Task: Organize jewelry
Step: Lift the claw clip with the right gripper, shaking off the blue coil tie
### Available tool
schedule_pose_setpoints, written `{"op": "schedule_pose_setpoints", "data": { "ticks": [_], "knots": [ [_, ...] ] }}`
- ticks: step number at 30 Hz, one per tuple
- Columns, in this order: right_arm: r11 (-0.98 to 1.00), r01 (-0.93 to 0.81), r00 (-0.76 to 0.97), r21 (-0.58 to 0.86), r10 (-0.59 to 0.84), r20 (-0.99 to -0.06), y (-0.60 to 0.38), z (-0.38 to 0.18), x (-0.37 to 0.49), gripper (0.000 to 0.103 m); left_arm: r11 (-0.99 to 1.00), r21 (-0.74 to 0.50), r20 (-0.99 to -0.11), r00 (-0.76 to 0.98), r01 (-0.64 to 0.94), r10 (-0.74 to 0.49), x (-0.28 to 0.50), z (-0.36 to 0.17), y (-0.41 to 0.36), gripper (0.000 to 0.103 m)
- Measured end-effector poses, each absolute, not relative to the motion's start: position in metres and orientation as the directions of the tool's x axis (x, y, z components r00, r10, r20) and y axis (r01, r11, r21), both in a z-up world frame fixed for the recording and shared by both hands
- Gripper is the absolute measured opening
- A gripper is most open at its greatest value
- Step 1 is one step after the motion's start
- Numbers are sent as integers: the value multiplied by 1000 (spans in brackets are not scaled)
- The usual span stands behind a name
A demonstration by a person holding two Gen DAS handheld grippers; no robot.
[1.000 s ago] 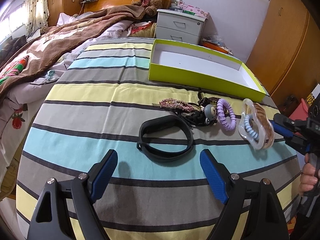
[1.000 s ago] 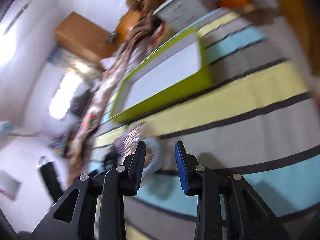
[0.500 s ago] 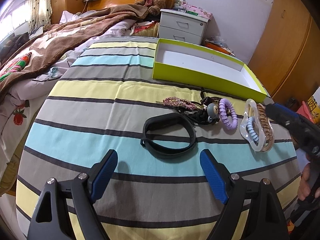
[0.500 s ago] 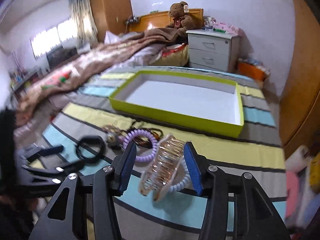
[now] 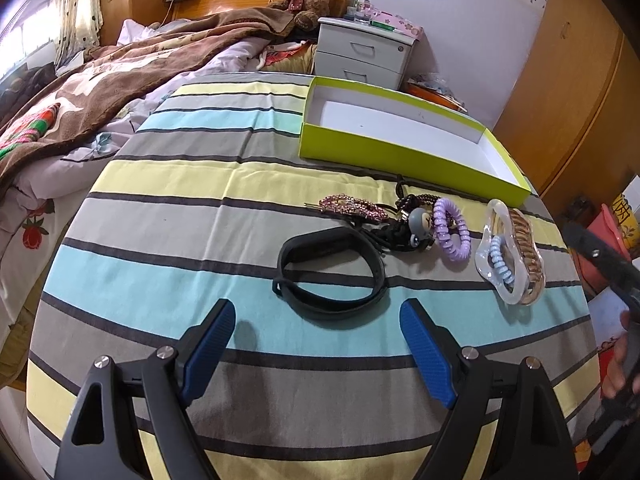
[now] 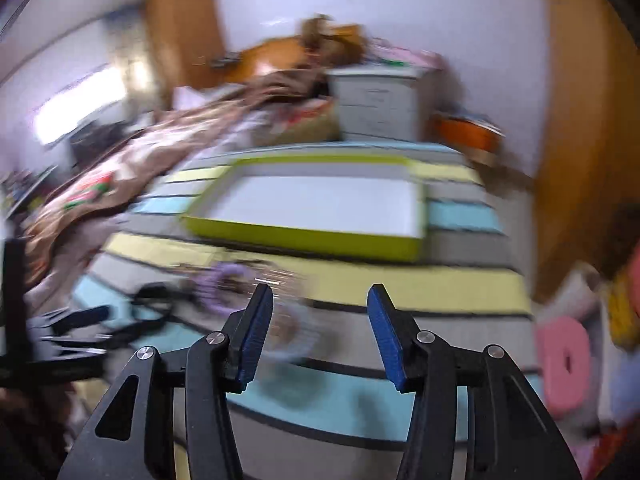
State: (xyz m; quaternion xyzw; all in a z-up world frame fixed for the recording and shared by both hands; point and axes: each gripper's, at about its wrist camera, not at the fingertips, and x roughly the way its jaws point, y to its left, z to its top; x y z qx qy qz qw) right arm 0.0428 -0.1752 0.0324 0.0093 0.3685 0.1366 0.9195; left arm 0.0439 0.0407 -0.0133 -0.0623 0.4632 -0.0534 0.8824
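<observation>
Altogether one green box (image 5: 404, 156), two spiral hair ties, both grippers agape, empty.

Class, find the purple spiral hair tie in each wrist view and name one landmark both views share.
Left wrist: purple spiral hair tie, right of centre, between the black band and the clear hair claw.
Right wrist: blurred, lower left.
Shared landmark: green box.

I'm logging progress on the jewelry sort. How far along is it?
Nothing looks done: the green box holds nothing. Nothing is in hand: the left tool and right tool are open with nothing between them. Left: the black band, purple coil, clear clip and brooch all lie on the striped cloth.
</observation>
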Motion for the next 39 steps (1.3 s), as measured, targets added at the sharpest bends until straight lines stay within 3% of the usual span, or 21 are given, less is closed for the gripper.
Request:
{"op": "schedule_pose_setpoints", "data": {
  "ticks": [5,11,20,26,29,36,39],
  "knots": [
    [972,-236,654,-12,150,-741,-144,14,57,50,982,-184,-810,559,40,-175,45,-13,45,86],
    [998,-59,693,-21,26,-720,-200,11,48,50,983,-178,-819,546,53,-178,54,-13,46,84],
    [994,49,663,99,41,-748,-265,-1,49,51,988,-151,-854,498,39,-150,62,-19,47,82],
    [985,69,734,155,55,-677,-278,11,36,51,988,-151,-853,500,34,-148,64,-19,43,82],
    [982,-27,763,185,140,-631,-268,16,24,51,987,-159,-850,505,26,-150,65,-19,42,82],
    [970,-233,701,70,218,-679,-216,9,26,51,989,-147,-846,513,37,-144,65,-20,40,82],
    [967,-253,680,34,202,-705,-206,1,34,43,990,-138,-847,514,40,-139,65,-20,39,83]
  ]
}}
